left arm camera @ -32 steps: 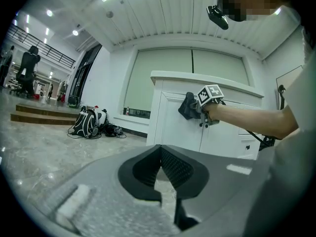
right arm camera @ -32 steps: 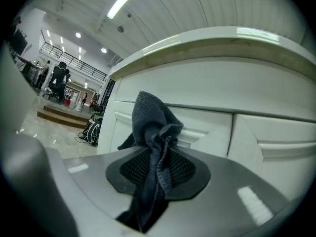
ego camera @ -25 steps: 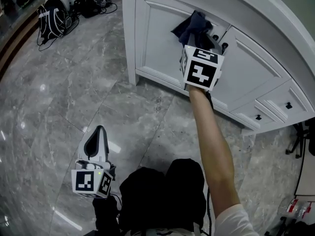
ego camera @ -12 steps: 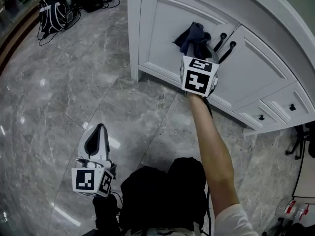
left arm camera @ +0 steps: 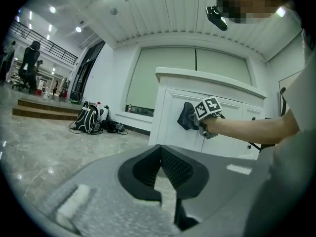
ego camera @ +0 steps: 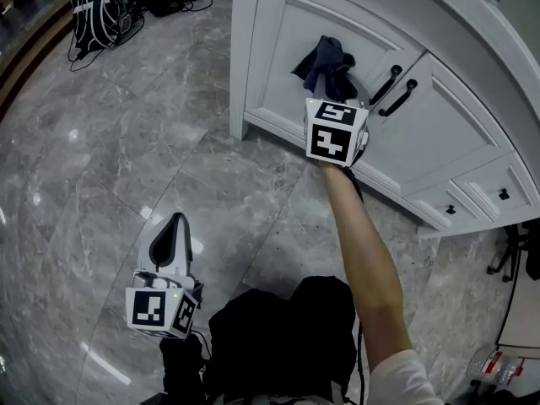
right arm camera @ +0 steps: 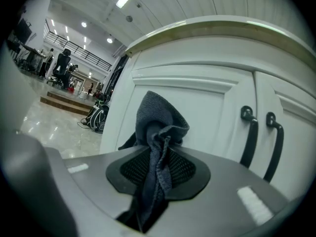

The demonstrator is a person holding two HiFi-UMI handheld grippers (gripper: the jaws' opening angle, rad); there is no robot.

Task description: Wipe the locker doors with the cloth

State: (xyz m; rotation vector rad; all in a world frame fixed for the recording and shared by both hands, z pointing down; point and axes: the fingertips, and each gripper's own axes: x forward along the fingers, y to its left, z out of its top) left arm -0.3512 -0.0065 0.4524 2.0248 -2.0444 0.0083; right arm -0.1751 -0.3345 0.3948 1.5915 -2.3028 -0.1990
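Note:
A dark blue cloth [ego camera: 325, 62] is bunched against the panel of the white left locker door [ego camera: 287, 24]. My right gripper [ego camera: 339, 89] is shut on it, the marker cube facing the head camera. In the right gripper view the cloth [right arm camera: 158, 127] rises from between the jaws and touches the door [right arm camera: 207, 112], left of two black handles [right arm camera: 249, 132]. My left gripper [ego camera: 171, 230] hangs low over the floor, well left of the lockers, shut with nothing in it. Its own view shows its tips [left arm camera: 160, 154] meeting, with the cloth [left arm camera: 186, 116] far ahead.
The right door [ego camera: 460, 121] and small drawers with black knobs [ego camera: 504, 194] continue to the right. A backpack [ego camera: 99, 11] and cables lie on the grey marble floor [ego camera: 126, 142] at the far left. The person's dark-clad legs [ego camera: 278, 336] are at the bottom.
My right gripper has slid the cloth down the left door's panel, and the handles beside it have come into clearer view. The left gripper has stayed where it was.

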